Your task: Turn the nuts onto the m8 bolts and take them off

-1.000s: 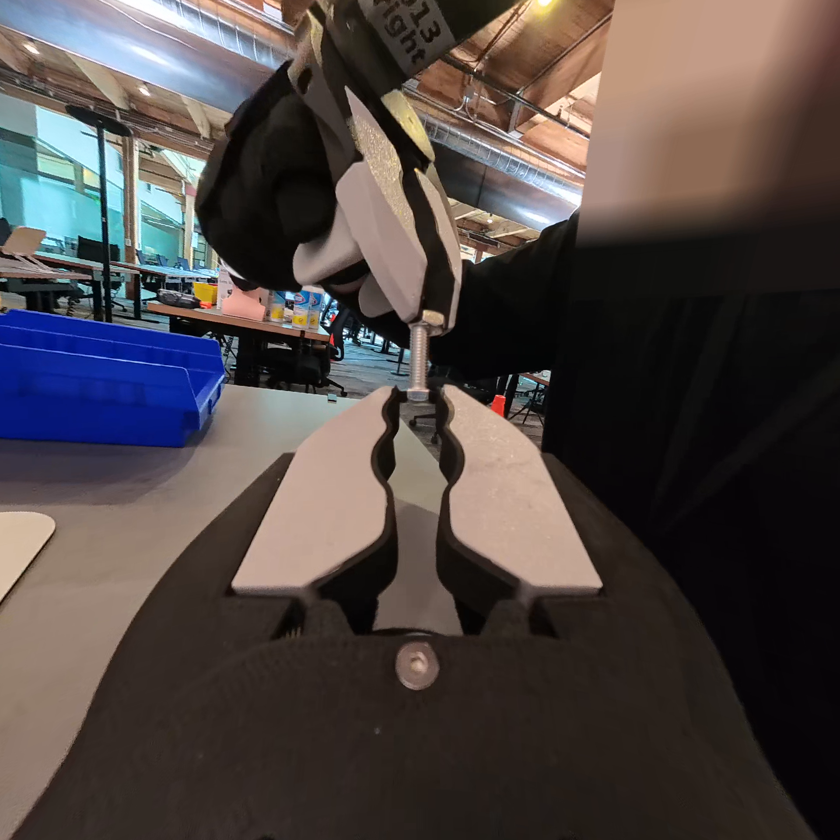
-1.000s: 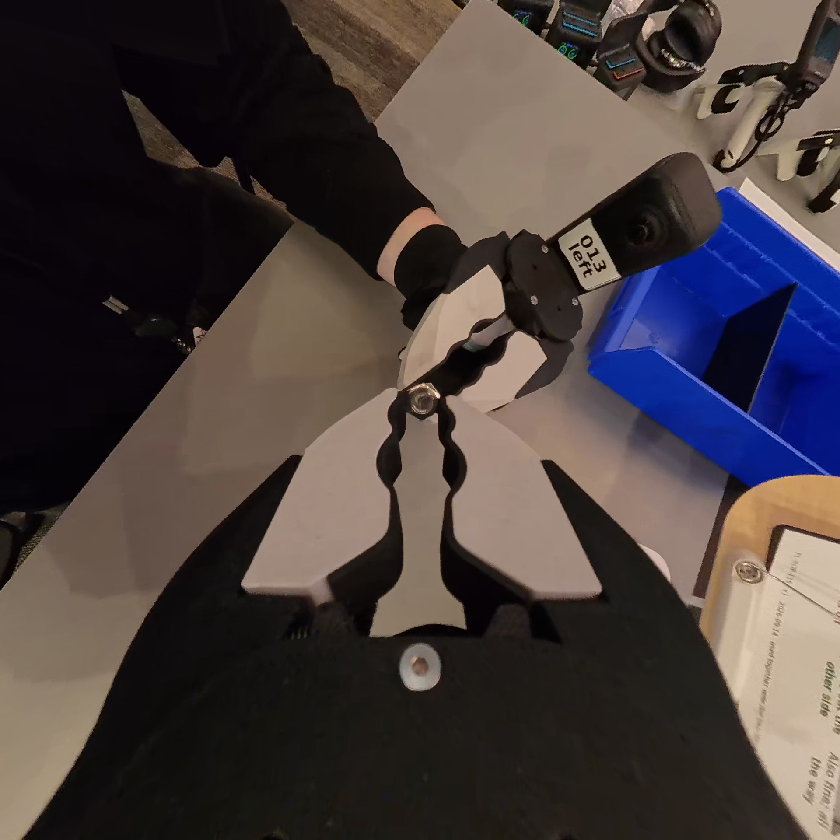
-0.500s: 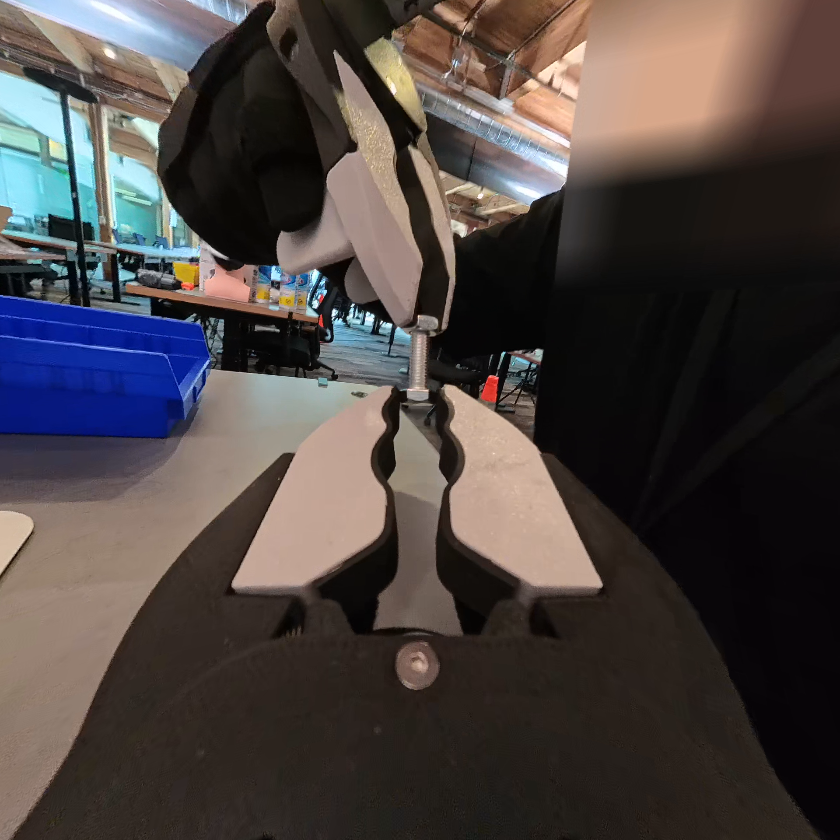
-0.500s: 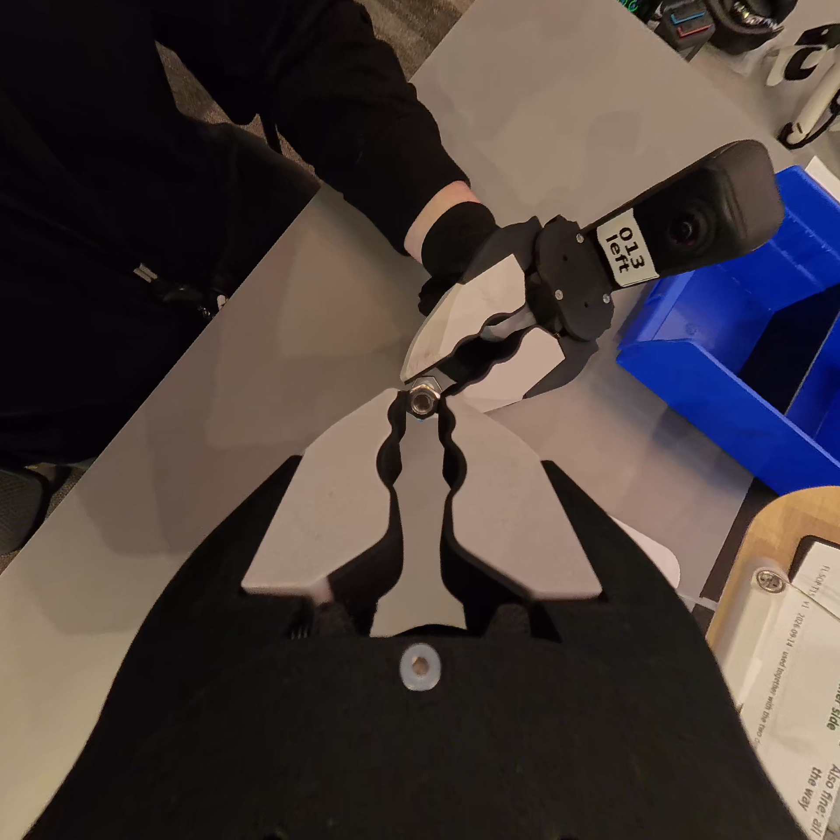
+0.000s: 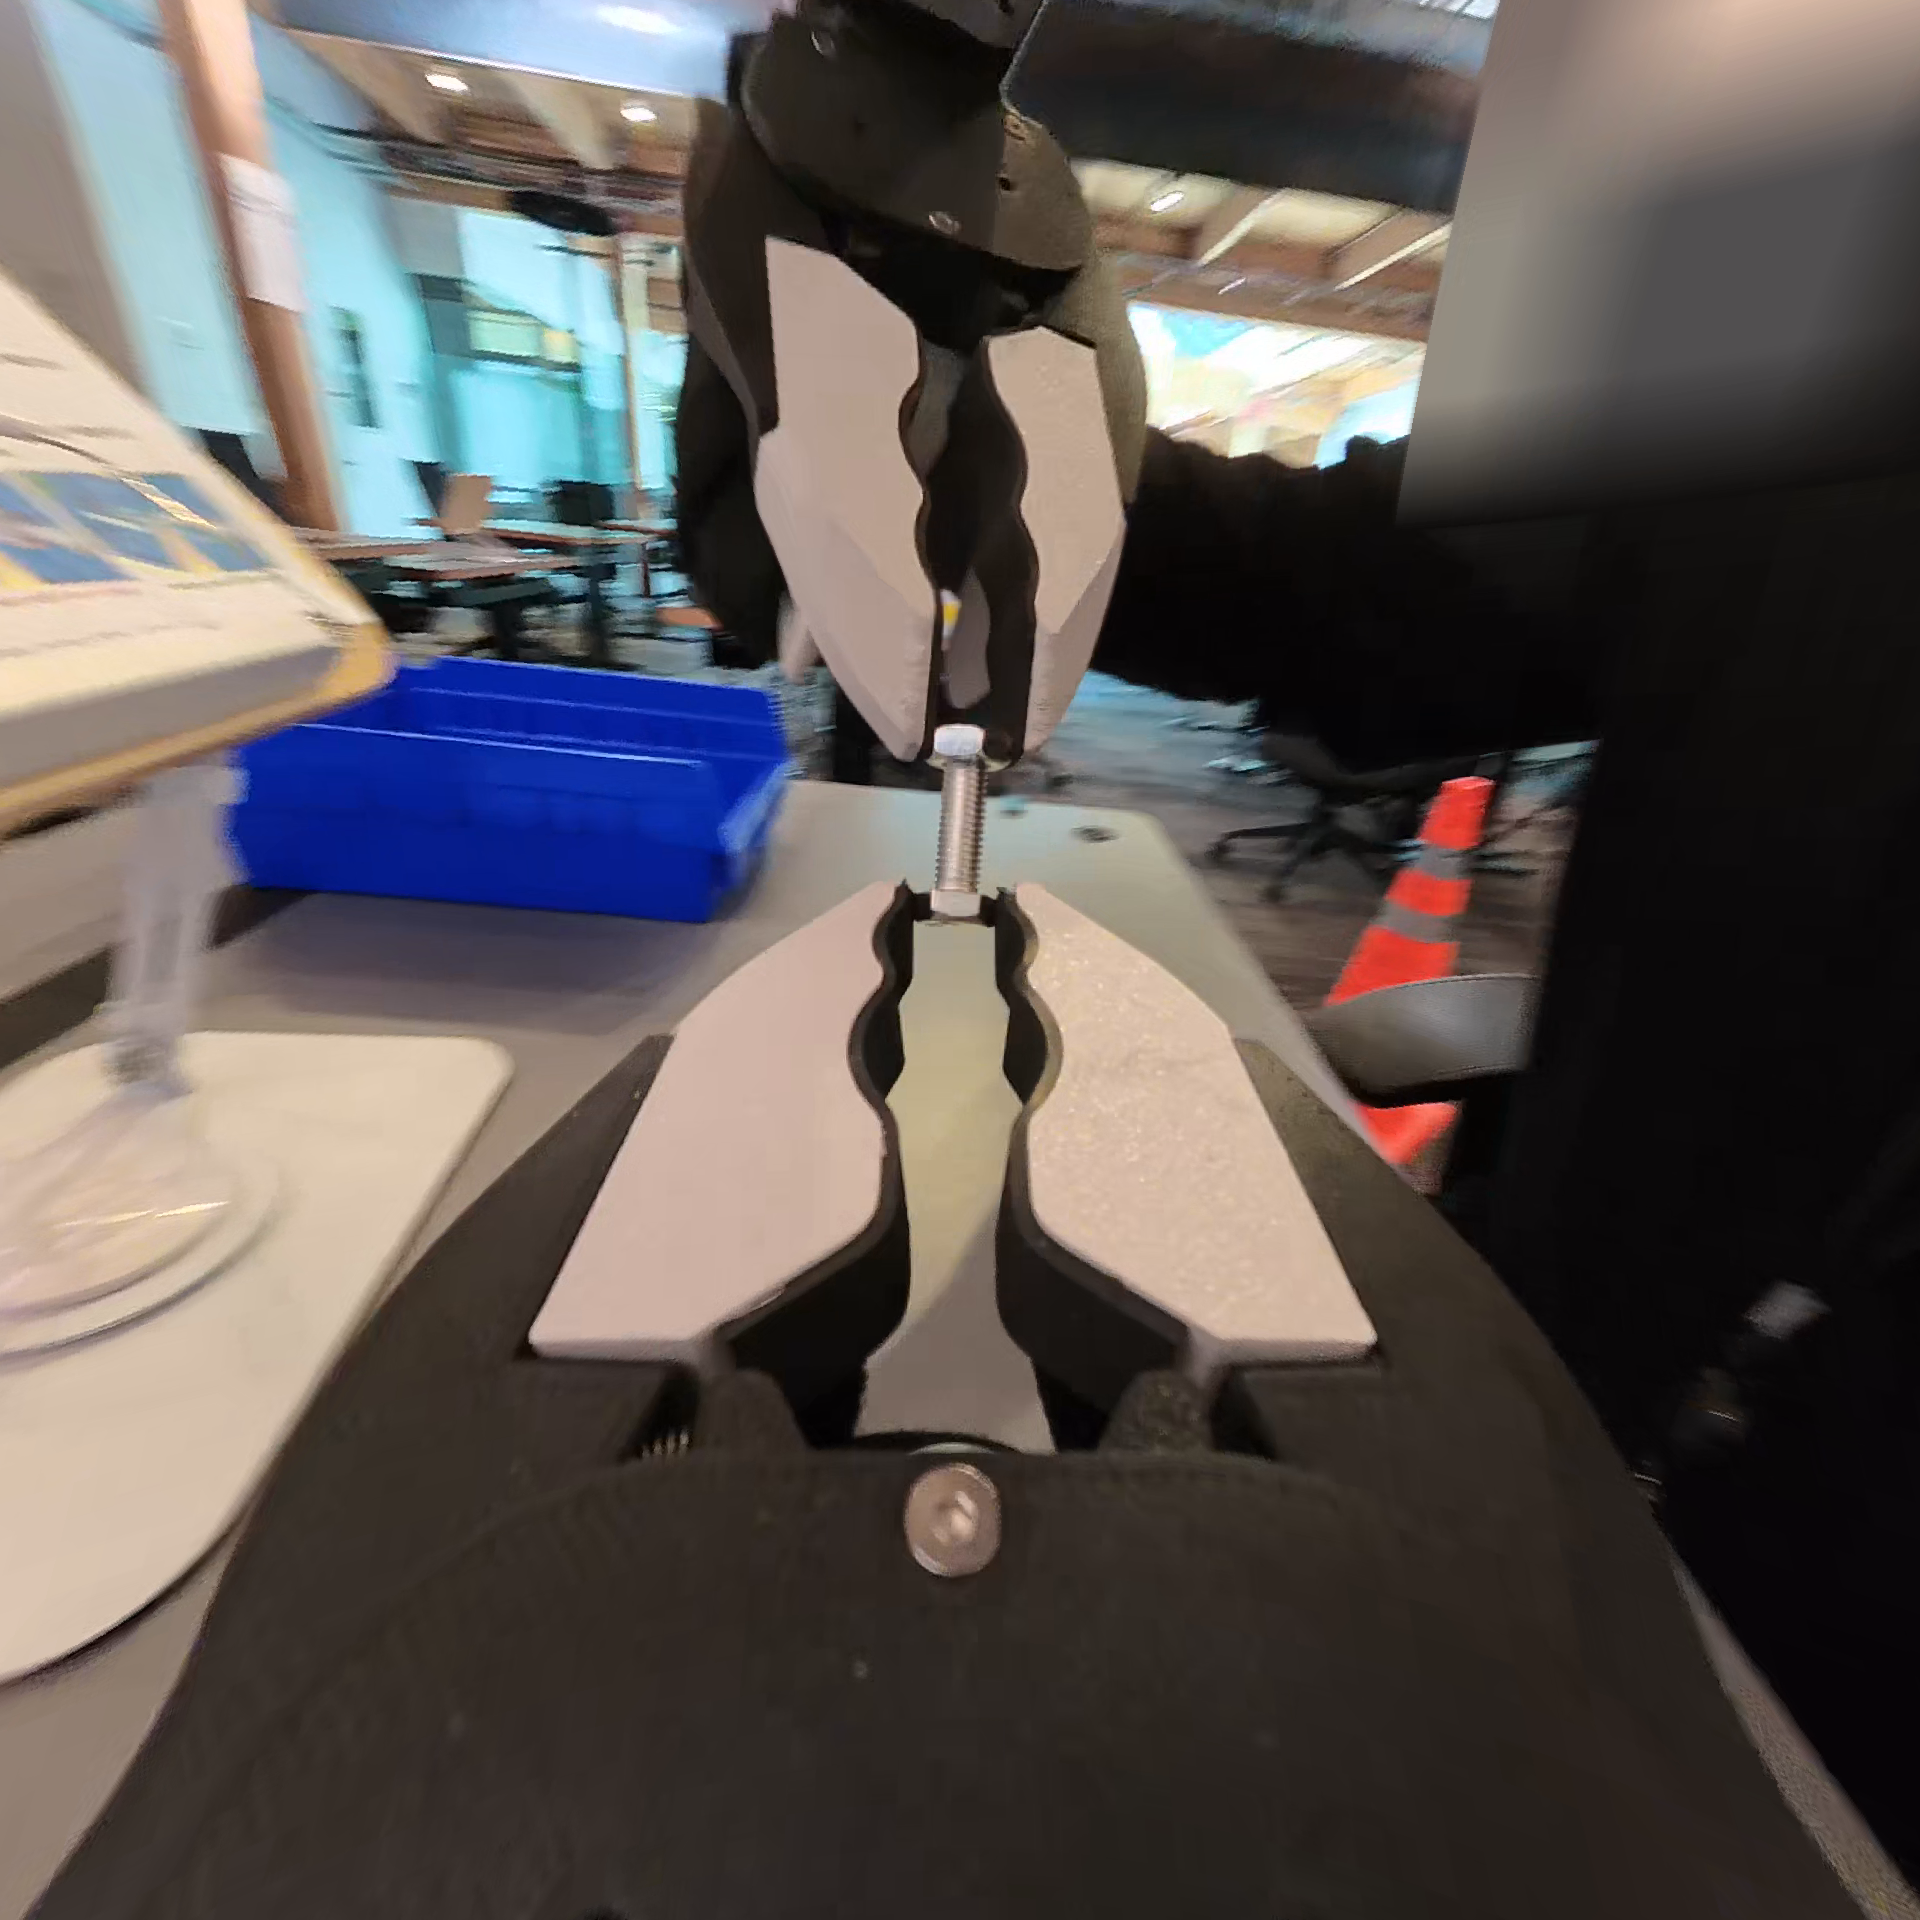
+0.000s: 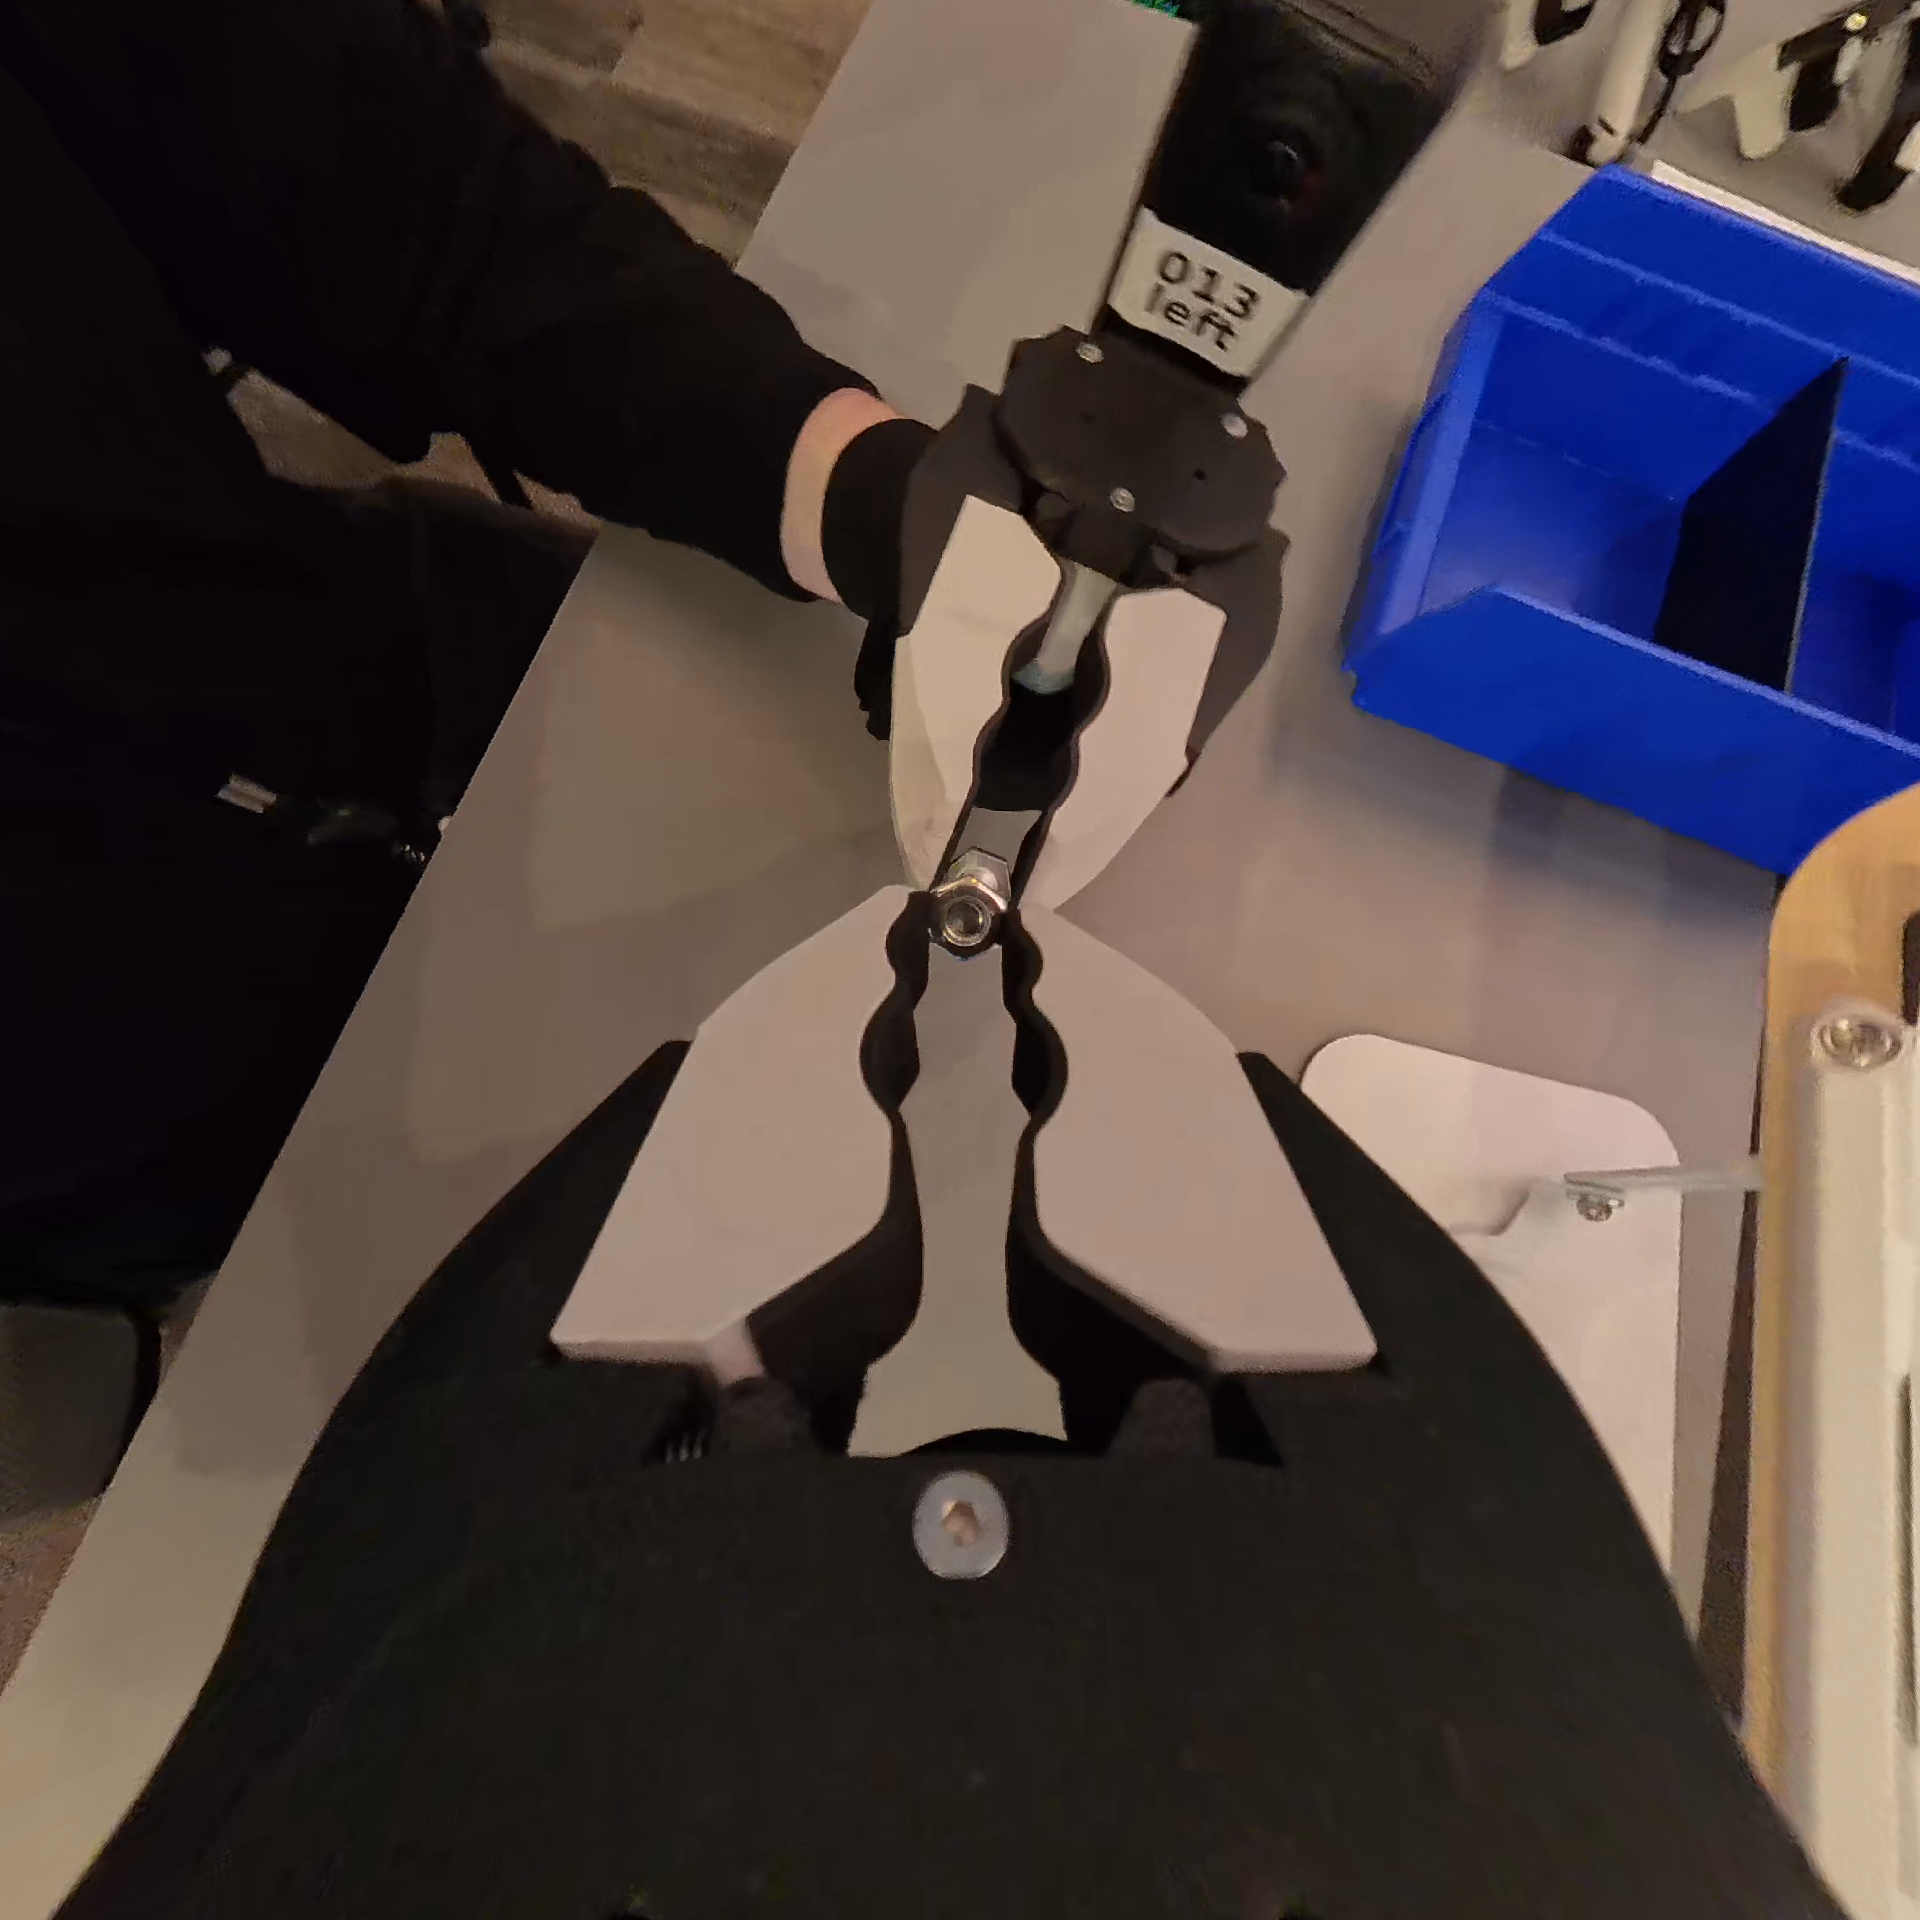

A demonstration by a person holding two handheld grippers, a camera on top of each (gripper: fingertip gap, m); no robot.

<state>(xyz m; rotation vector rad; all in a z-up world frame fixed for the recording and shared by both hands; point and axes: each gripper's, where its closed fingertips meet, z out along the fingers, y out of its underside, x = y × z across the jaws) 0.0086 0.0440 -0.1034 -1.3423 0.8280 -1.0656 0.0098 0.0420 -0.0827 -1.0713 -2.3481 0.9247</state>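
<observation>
1. The left gripper (image 5: 956, 906) pinches the hexagonal head of a silver threaded steel M8 bolt (image 5: 958, 831) between its grey fingertips, and the bolt stands upright above the grey table (image 5: 436, 966).
2. The right gripper (image 6: 966, 920) comes down from above the bolt, its jaws closed on a silver hexagonal steel nut (image 6: 964, 918) at the bolt's top end.
3. In the right wrist view the nut sits end-on between both black-edged pads, with the bolt's head just beyond it, held in the left gripper's tips.
4. A person's black-gloved hand (image 6: 868, 540) in a black sleeve holds the left gripper, left of the bolt.
5. A blue plastic parts bin (image 6: 1621, 582) with a dark divider rests on the table, right of the bolt in that view.
6. A white rounded base plate (image 6: 1496, 1132) lies on the table nearer than the bin, beside a wood-edged board (image 6: 1829, 935).
</observation>
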